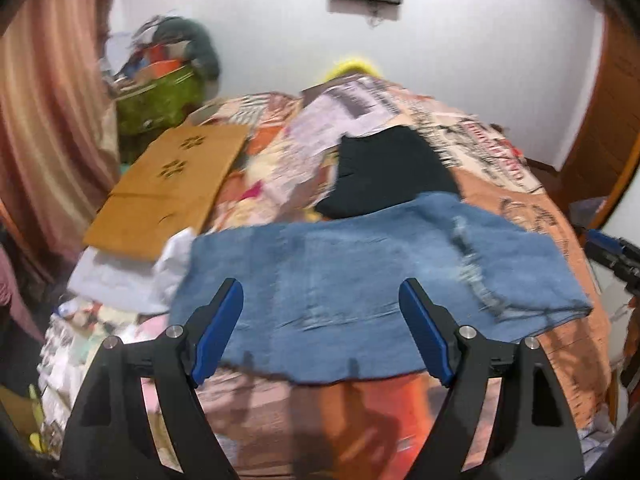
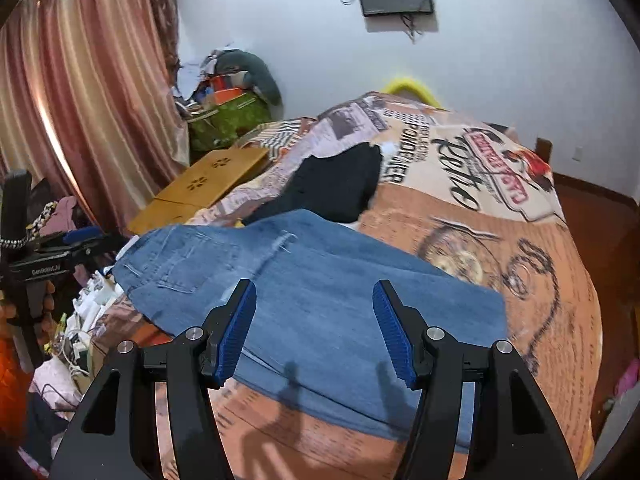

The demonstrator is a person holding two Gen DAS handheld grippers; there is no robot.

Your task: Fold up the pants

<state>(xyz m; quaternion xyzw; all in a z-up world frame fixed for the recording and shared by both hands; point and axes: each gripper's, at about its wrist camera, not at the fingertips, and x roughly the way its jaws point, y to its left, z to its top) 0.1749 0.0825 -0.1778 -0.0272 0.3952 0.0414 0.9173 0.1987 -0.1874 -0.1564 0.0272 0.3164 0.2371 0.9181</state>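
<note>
The jeans lie folded across the bedspread, a black garment at their 12 o'clock. Both the left gripper and the right gripper hang released above, holding nothing. Judging by that, one fold is set; next calls for regrasping an edge.

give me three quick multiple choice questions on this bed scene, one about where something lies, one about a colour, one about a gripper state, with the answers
1. Where does the black garment lie relative to the blue jeans?
A. beyond them, farther up the bed
B. on the floor
C. inside the green bag

2. What colour are the gripper pads?
A. red
B. blue
C. white

3. What is between the right gripper jaws?
A. a jeans leg
B. the black garment
C. nothing, they stand open

Answers: 1 A, it lies past the jeans' far edge on the bedspread; 2 B, the pads are blue; 3 C, both pads are clear of the denim.
</note>
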